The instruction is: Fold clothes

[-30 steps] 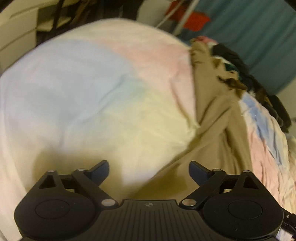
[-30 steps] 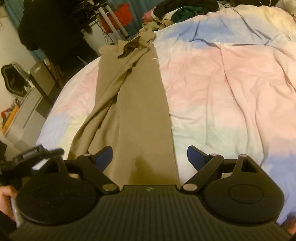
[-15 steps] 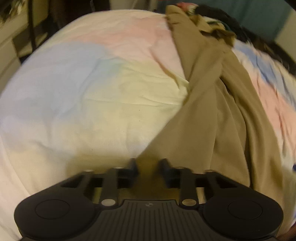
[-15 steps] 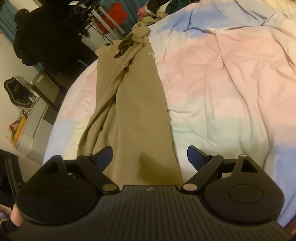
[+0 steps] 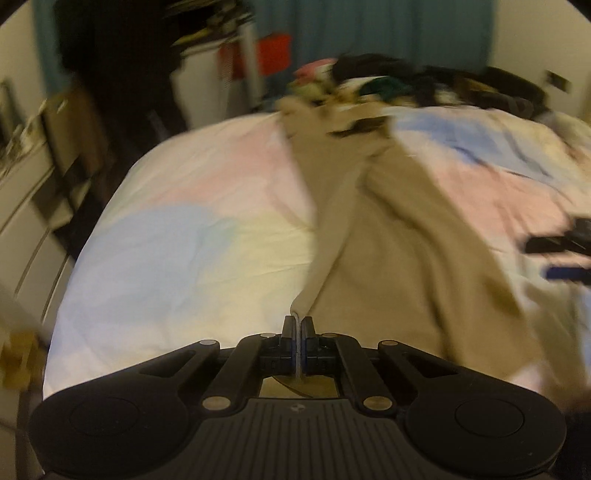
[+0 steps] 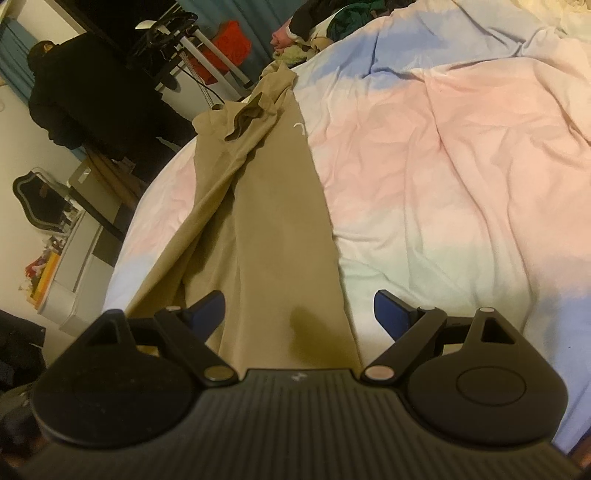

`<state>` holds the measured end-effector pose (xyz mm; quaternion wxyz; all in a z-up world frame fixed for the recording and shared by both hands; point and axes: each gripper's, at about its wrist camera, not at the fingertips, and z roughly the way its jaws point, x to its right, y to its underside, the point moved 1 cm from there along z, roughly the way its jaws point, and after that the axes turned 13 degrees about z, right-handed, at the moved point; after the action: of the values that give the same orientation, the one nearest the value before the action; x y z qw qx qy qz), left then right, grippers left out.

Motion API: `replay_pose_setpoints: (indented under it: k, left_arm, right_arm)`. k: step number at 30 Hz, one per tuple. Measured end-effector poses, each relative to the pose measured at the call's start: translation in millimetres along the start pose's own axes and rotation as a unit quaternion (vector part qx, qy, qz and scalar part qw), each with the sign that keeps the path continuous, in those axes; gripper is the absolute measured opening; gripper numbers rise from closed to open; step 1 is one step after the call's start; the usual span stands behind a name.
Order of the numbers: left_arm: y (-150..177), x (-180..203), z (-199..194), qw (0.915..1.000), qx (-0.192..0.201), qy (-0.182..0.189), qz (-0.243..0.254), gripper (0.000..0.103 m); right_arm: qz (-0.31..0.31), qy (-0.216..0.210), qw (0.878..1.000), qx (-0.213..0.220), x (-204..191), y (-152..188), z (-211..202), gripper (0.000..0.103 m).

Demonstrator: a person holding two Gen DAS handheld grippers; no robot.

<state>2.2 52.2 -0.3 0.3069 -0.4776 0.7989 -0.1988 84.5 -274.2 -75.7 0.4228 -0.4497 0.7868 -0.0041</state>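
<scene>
A long tan garment (image 5: 406,258) lies stretched out along a pastel bedspread (image 5: 177,243). My left gripper (image 5: 297,326) is shut on the garment's near left edge, with a fold of cloth pinched between the pads and lifted. In the right wrist view the same tan garment (image 6: 273,229) runs away from me over the bedspread (image 6: 461,177). My right gripper (image 6: 300,308) is open, its blue pads straddling the garment's near end just above it. The right gripper also shows blurred at the right edge of the left wrist view (image 5: 565,258).
A heap of dark and coloured clothes (image 5: 406,81) lies at the far end of the bed. A clothes rack with a red item (image 6: 218,55) and a white dresser (image 6: 70,266) stand beyond the bed's left edge. A teal curtain (image 5: 388,29) hangs behind.
My left gripper moved onto the garment's edge, closed on it and lifted it, and its view swung right. My right gripper stayed open over the near end, edging slightly forward.
</scene>
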Motion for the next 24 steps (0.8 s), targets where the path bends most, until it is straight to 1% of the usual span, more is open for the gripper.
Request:
replay_pose_setpoints:
  k: [3, 8, 12, 14, 15, 16, 17, 18, 19, 20, 21, 22, 24]
  left_arm:
    - [-7.5, 36.2, -6.3, 0.9987, 0.016, 0.027, 0.041, 0.002]
    - [-0.6, 57.7, 22.0, 0.9963, -0.006, 0.07, 0.049, 0.002]
    - [5.3, 74.2, 45.1, 0.9927, -0.025, 0.105, 0.054, 0.003]
    - [8.3, 82.5, 56.6, 0.9903, -0.034, 0.122, 0.057, 0.009]
    - [9.7, 86.6, 62.4, 0.9889, -0.039, 0.131, 0.059, 0.016]
    - [11.2, 90.8, 68.1, 0.9875, -0.044, 0.139, 0.06, 0.018]
    - [10.8, 87.5, 67.1, 0.9867, -0.039, 0.148, 0.054, 0.02]
    - [8.8, 81.8, 65.5, 0.9857, -0.034, 0.158, 0.045, 0.025]
    - [6.6, 76.0, 63.9, 0.9845, -0.03, 0.169, 0.036, 0.032]
    - [1.8, 68.1, 63.6, 0.9839, -0.023, 0.176, 0.025, 0.036]
    - [-3.4, 59.8, 63.5, 0.9831, -0.016, 0.182, 0.015, 0.045]
    - [-12.2, 51.6, 66.1, 0.9845, -0.01, 0.175, 0.008, 0.05]
    - [-30.5, 35.1, 72.1, 0.9876, 0.003, 0.157, -0.005, 0.051]
  right_arm:
    - [-0.006, 0.009, 1.0, 0.005, 0.5, 0.6, -1.5, 0.089]
    - [-0.005, 0.024, 1.0, 0.008, 5.4, -0.1, -1.7, 0.089]
    - [-0.004, 0.036, 0.999, 0.011, 8.3, -0.1, -1.2, 0.089]
    - [-0.004, 0.036, 0.999, 0.011, 7.7, 0.3, -1.5, 0.089]
    - [-0.006, 0.035, 0.999, 0.012, 6.5, 0.6, -2.2, 0.089]
    - [-0.01, 0.035, 0.999, 0.015, 5.0, 0.9, -3.3, 0.089]
    - [-0.016, 0.037, 0.999, 0.021, 3.2, 1.3, -4.9, 0.089]
    - [-0.022, 0.039, 0.999, 0.027, 1.6, 1.4, -6.5, 0.089]
    - [-0.026, 0.041, 0.998, 0.035, 0.3, 0.9, -8.3, 0.089]
    - [-0.029, 0.044, 0.998, 0.044, -1.0, 0.0, -10.1, 0.089]
    - [-0.03, 0.046, 0.997, 0.052, -2.0, -1.2, -11.7, 0.089]
    - [-0.03, 0.047, 0.997, 0.06, -2.7, -2.8, -13.0, 0.089]
    - [-0.031, 0.049, 0.996, 0.074, -4.7, -5.3, -13.6, 0.089]
